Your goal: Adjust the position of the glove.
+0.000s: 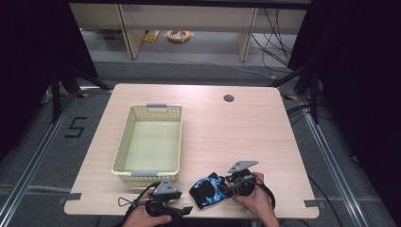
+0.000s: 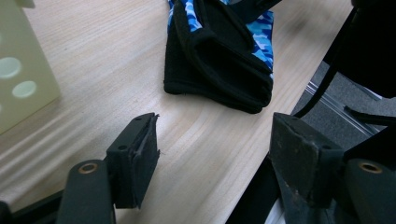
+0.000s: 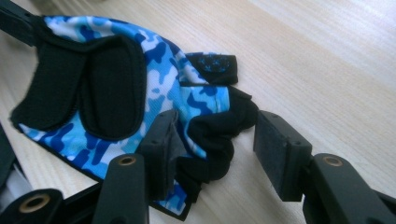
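Blue camouflage cloth with black palm pads marks the glove (image 1: pixel 208 188), which in the high view lies flat near the front edge of the pale wooden bench (image 1: pixel 236 137), right of the middle. The right gripper (image 1: pixel 232 184) sits at the glove's right side in the person's right hand (image 1: pixel 257 201), and the left gripper (image 1: pixel 182 211) lies low at the front edge in the left hand (image 1: pixel 142 218), just left of the glove and apart from it. A cream perforated basket (image 1: pixel 124 142) stands behind the left gripper.

In the left gripper view, the two black fingers (image 2: pixel 135 163) stand open with bare wood between them; the glove (image 2: pixel 219 60) lies ahead of them, untouched, and a corner of the basket (image 2: pixel 23 79) shows at the left.

In the right gripper view, the fingers (image 3: pixel 282 149) are parted around the glove's (image 3: pixel 140 88) black bunched edge: one finger lies against the fabric, the other stands clear of it with wood showing between, so they are open and not clamping
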The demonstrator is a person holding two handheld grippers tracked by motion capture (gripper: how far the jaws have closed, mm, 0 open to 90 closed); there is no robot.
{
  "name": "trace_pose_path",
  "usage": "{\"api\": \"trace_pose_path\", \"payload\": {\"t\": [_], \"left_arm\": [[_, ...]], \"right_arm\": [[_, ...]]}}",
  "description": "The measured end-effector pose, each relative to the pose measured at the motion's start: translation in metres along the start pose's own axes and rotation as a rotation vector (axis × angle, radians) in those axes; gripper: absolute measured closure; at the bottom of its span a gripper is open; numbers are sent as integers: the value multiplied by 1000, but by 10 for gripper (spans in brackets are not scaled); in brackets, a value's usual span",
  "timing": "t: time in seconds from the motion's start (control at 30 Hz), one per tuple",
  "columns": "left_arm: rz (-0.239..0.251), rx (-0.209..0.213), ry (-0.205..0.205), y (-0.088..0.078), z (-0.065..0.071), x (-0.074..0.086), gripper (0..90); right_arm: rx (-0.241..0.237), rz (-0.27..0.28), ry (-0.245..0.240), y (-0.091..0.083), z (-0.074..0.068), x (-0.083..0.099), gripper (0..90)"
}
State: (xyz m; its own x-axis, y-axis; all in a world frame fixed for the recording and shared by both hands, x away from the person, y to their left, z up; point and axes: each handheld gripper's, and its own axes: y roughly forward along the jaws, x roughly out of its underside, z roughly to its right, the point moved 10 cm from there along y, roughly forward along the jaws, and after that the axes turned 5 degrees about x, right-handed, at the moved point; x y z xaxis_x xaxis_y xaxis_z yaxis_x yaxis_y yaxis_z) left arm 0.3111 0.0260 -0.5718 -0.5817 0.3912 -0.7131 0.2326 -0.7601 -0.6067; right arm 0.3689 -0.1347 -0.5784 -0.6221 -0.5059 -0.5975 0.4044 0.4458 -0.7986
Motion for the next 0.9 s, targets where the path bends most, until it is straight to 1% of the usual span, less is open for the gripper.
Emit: {"api": "trace_pose_path", "payload": {"t": [0.03, 0.07, 0.1, 0.13, 0.17, 0.2, 0.23, 0.27, 0.3, 0.33, 0.37, 0.4, 0.43, 0.47, 0.5, 0.53, 0.57, 0.6, 0.63, 0.67, 0.7, 0.73, 0.77, 0.8, 0.83, 0.87, 0.9], "left_arm": [[-6, -6, -1, 0, -1, 0, 335], [8, 9, -24, 2, 1, -1, 339], [0, 6, -33, 2, 0, -1, 342], [0, 12, -26, 3, 0, -1, 345], [2, 11, -49, 4, 1, -1, 347], [-6, 16, -31, 5, 1, -1, 352], [-19, 7, -31, 5, 0, 0, 355], [-14, 20, -49, 7, 3, -1, 358], [-7, 21, -48, 8, 4, -2, 359], [-11, 29, -50, 8, 4, -3, 359], [-7, 25, -53, 10, 4, -4, 361], [-6, 22, -57, 11, 4, -5, 365], [-12, 24, -62, 12, 3, -5, 367], [-7, 26, -80, 14, 4, -5, 371], [-17, 37, -85, 14, 5, -5, 383], [-22, 43, -92, 16, 6, -4, 396], [-22, 53, -101, 17, 7, -5, 403], [-29, 63, -102, 18, 8, -4, 415], [-29, 70, -114, 20, 10, -4, 439], [-30, 87, -131, 21, 13, -5, 457], [-34, 85, -134, 22, 14, -5, 463], [-40, 88, -127, 23, 15, -6, 465], [-37, 95, -131, 25, 15, -7, 466], [-38, 100, -140, 27, 15, -8, 472], [-36, 102, -145, 28, 15, -10, 476], [-39, 110, -157, 29, 15, -11, 475], [-53, 90, -170, 29, 14, -11, 473]], "right_arm": [[-1, -3, -7, 0, 0, 0, 511], [2, -3, -11, 0, 0, 0, 513], [10, 11, -33, 2, 2, -1, 520], [8, 5, -20, 1, 0, -1, 533], [19, 15, -50, 3, 0, -2, 563], [14, 7, -67, 3, -2, -1, 588], [21, 11, -69, 3, -3, -2, 598], [24, -10, -69, 2, -4, 0, 635], [16, -12, -71, 1, -6, 0, 656], [18, -2, -57, 2, -8, -1, 671], [24, -13, -69, 1, -7, 0, 688], [25, -11, -62, 1, -8, 1, 704], [25, -6, -43, 1, -9, 1, 725], [20, -8, -33, 0, -9, 2, 734], [20, -6, -14, -1, -10, 3, 740], [22, -3, -8, -1, -10, 4, 743], [20, -3, 10, -3, -10, 5, 744], [24, 2, 9, -3, -9, 7, 745], [23, -1, 37, -4, -11, 7, 745], [29, 21, 35, -2, -11, 7, 745], [26, 18, 32, -4, -10, 7, 744], [32, 14, 23, -4, -10, 8, 744], [27, 10, 40, -4, -12, 9, 744], [31, 10, 26, -4, -11, 9, 743], [27, 11, 22, -5, -11, 9, 743], [21, 12, 42, -5, -12, 9, 743], [22, 18, 32, -4, -11, 9, 743]]}}
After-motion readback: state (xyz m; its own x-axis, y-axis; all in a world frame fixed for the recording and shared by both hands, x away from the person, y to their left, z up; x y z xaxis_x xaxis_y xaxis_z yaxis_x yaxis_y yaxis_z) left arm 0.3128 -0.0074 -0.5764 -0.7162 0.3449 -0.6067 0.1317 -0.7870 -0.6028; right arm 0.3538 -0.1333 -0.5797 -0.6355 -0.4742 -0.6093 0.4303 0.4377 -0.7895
